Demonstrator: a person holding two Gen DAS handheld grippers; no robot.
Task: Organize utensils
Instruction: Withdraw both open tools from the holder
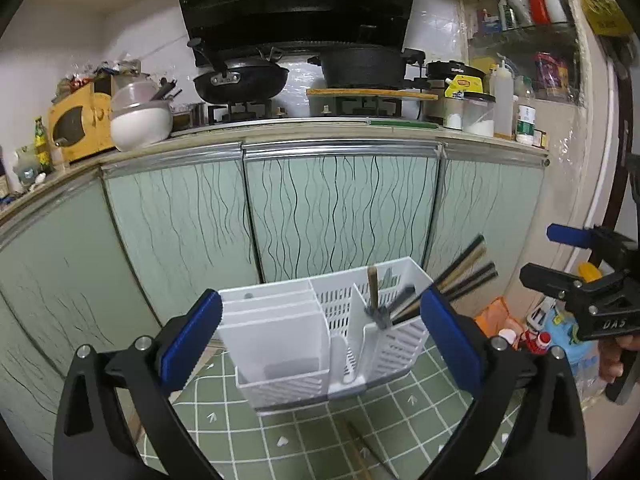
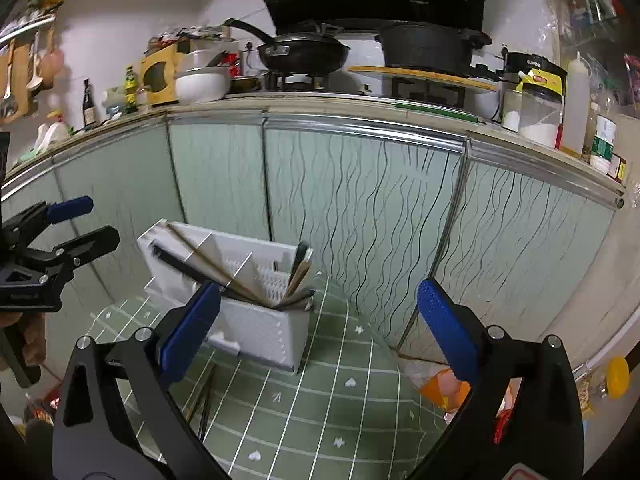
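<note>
left wrist view: the left gripper (image 1: 320,336) stands wide open, nothing between its blue pads; the white slotted plastic utensil caddy (image 1: 320,344) sits dead ahead of it, framed in the gap between the two fingers but further out than the pads, not touching them.
right wrist view: the right gripper (image 2: 318,332) is likewise spread wide and holds nothing; the same caddy (image 2: 256,320) lies ahead and off toward its left finger, which overlaps the caddy's near corner in the picture.
task thing: a bundle of dark and tan chopsticks (image 1: 452,276) stands in the caddy's right-hand compartment as seen from the left claw, leaning out over the rim toward the right claw's side.
long axis: the sticks slant up and away from the left claw; from the right claw they fan, some leaning left across the caddy (image 2: 200,256), some upright at its far corner.
loose pieces: more thin sticks (image 2: 204,400) lie on the green tiled mat (image 2: 340,400) just below and inside the right claw's left finger; their axis runs roughly along the claw's forward line.
nearer hand: i judge the right claw nearer these loose sticks, the left claw squarer to the caddy.
hard to tell: the loose sticks' ends are cut off behind the fingers; their count is unclear; motion blur smears the leaning bundle.
</note>
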